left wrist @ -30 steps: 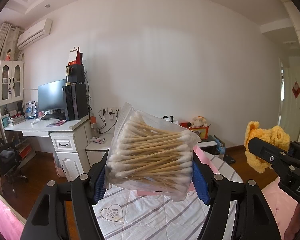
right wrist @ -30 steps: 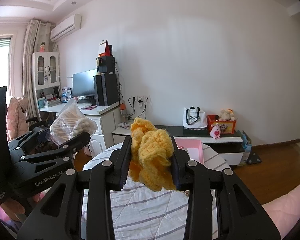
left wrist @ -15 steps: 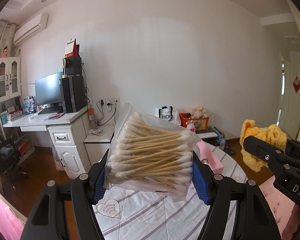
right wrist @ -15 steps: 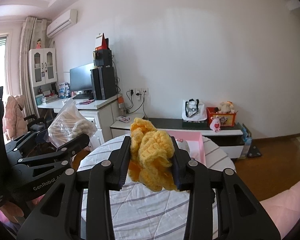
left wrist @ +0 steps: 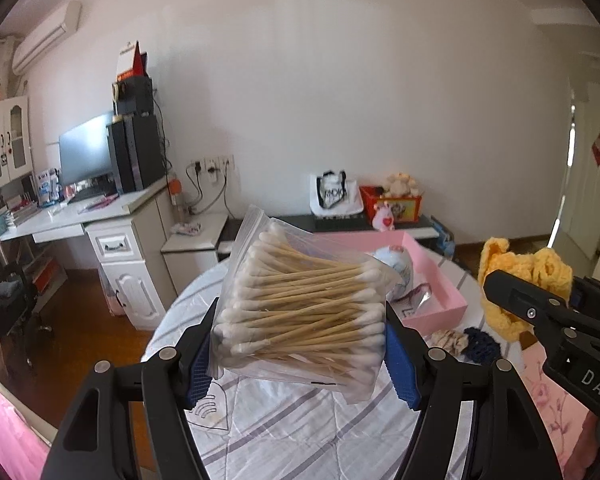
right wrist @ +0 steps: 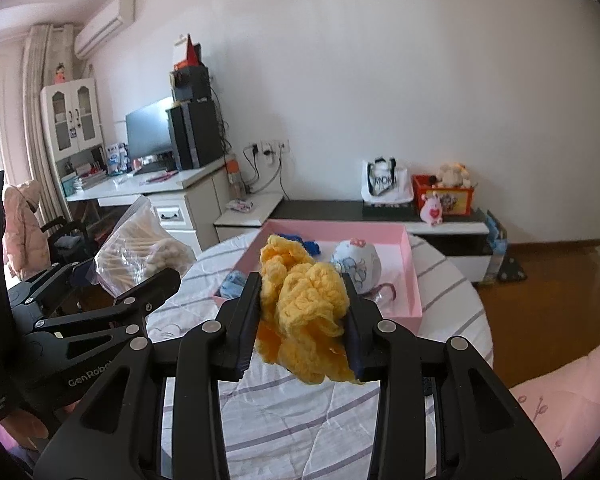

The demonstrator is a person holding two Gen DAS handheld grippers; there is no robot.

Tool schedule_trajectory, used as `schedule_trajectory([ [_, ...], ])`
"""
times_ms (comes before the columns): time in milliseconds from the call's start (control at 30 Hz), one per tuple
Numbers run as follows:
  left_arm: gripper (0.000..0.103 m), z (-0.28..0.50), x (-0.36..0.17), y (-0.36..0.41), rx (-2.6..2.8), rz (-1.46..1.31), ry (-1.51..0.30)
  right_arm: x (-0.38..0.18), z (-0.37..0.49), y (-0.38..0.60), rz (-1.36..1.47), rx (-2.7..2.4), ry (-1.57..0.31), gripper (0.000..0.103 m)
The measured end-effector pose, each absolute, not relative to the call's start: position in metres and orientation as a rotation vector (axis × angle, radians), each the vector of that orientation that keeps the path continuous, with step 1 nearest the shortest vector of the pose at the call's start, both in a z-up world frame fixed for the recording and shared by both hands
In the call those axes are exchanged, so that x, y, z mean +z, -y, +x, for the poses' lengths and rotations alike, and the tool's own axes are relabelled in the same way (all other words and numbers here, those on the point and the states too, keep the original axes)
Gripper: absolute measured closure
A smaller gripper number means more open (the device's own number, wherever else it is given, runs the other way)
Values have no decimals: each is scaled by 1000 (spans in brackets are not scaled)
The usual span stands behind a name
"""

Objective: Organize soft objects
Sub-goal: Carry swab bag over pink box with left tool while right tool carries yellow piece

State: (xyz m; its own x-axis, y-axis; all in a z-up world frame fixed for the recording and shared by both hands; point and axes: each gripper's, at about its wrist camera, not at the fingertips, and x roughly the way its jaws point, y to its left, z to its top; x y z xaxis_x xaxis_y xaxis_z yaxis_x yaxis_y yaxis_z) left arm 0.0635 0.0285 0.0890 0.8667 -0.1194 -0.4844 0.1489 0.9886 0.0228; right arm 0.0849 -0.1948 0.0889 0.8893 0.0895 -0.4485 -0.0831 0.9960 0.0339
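Observation:
My left gripper (left wrist: 300, 344) is shut on a clear bag of cotton swabs (left wrist: 300, 312) and holds it above the round table (left wrist: 284, 428). The bag also shows at the left of the right wrist view (right wrist: 140, 252). My right gripper (right wrist: 300, 320) is shut on a yellow knitted piece (right wrist: 304, 312), held above the table short of the pink tray (right wrist: 414, 280). The yellow piece also shows at the right of the left wrist view (left wrist: 540, 272). The pink tray holds a pale round plush (right wrist: 356, 264) and blue fabric items (right wrist: 232, 284).
A beige scrunchie (left wrist: 450, 338) and a dark blue one (left wrist: 482, 346) lie on the striped tablecloth in front of the tray (left wrist: 440, 280). A white desk (left wrist: 100, 220) with a monitor stands left. A low cabinet (right wrist: 380, 208) runs along the far wall.
Both views have tipped down and moved toward the table. The pink tray and its contents have come into view. Both grippers stay shut on their loads.

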Motion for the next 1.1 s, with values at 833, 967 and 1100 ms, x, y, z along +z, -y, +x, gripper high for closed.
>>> schedule_trajectory([
  [833, 35, 343, 100, 13, -199, 31, -766, 24, 227, 211, 106, 46, -727, 69],
  [967, 35, 382, 109, 10, -204, 29, -761, 30, 239, 210, 97, 39, -721, 68],
  [1100, 35, 413, 109, 7, -219, 33, -772, 37, 252, 210, 87, 28, -716, 68],
])
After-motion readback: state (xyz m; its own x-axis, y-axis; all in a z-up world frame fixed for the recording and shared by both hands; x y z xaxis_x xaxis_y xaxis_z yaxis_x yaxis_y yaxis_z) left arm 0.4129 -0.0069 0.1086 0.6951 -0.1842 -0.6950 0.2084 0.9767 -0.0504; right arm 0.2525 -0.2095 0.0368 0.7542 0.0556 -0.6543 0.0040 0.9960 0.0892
